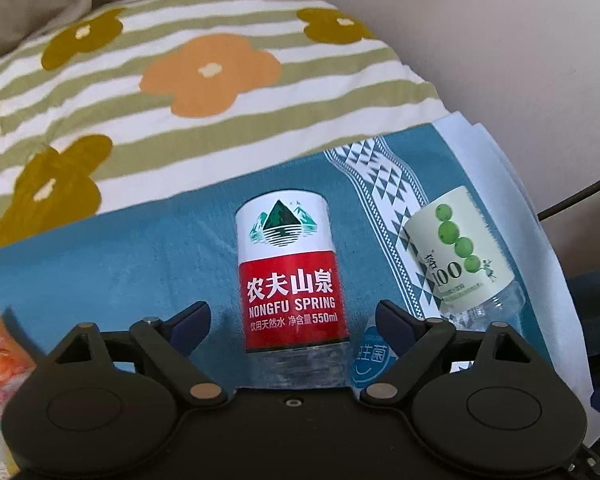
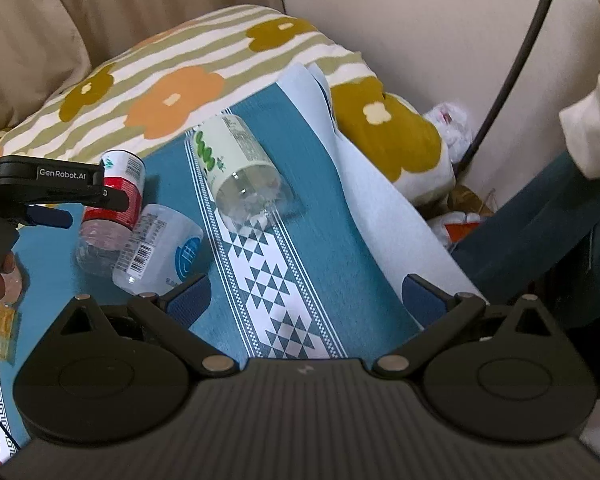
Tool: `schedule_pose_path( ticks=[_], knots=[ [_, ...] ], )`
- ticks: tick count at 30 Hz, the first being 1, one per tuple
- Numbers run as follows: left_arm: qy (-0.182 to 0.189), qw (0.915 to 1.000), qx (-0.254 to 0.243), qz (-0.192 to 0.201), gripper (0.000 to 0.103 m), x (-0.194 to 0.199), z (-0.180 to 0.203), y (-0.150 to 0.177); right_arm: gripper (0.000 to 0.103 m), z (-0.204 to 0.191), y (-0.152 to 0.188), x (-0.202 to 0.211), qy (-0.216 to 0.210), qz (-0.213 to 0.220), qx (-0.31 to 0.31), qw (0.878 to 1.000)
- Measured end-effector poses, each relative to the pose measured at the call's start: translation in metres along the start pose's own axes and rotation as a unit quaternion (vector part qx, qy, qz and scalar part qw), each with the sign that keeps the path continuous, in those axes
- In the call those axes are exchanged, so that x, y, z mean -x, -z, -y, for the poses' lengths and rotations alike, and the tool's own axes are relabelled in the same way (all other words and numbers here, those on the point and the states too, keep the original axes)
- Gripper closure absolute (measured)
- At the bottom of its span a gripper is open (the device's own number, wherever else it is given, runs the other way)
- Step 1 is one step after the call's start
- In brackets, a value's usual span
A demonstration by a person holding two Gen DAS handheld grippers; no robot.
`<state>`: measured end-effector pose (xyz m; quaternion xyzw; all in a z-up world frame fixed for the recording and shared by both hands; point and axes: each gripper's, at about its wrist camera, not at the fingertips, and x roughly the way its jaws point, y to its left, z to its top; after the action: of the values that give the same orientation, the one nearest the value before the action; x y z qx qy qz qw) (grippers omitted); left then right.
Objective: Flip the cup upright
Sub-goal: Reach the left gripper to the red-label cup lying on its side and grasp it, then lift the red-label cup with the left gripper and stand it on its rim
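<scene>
Three cut-off bottle cups lie on their sides on a teal cloth [image 2: 320, 220] spread over what looks like a bed, though the surface beneath is hidden. The left gripper [image 1: 294, 318] hovers with its jaws spread wide, and the red-labelled cup [image 1: 290, 276] lies directly between and just beyond them, untouched, its open end pointing away. A blue-labelled cup [image 2: 160, 248] lies touching its right side, near the right jaw. Farther right, the green-labelled cup [image 2: 236, 164] lies on the patterned white band, apart from the others. The right gripper [image 2: 306, 294] also has its jaws spread, empty, with that green-labelled cup well beyond them. A flowered striped pillow [image 1: 180, 72] lies at the far edge.
</scene>
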<state>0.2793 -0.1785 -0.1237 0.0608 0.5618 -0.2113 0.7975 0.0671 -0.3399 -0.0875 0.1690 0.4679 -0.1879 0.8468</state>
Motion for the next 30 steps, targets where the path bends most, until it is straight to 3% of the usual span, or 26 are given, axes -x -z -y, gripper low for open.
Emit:
schedule_pose_path(
  ticks=[3,7,18,30],
  knots=[
    [0.008,0.9999,0.002,-0.015,0.016,-0.009,-0.003,-0.002,0.0,-0.002,0.001,-0.004,0.004,-0.004,-0.006,1.0],
    [0.012,0.9995,0.003,-0.029,0.037,-0.016,-0.005,-0.002,0.0,-0.005,0.0,-0.006,0.007,-0.005,-0.007,1.0],
    [0.007,0.9999,0.007,-0.006,0.038,0.0,-0.007,0.003,0.0,-0.007,0.0,-0.002,-0.003,0.002,0.001,1.0],
    [-0.008,0.9977,0.053,0.041,0.038,0.063,-0.008,0.033,0.0,-0.013,-0.004,0.019,-0.05,0.021,0.052,0.997]
  ],
)
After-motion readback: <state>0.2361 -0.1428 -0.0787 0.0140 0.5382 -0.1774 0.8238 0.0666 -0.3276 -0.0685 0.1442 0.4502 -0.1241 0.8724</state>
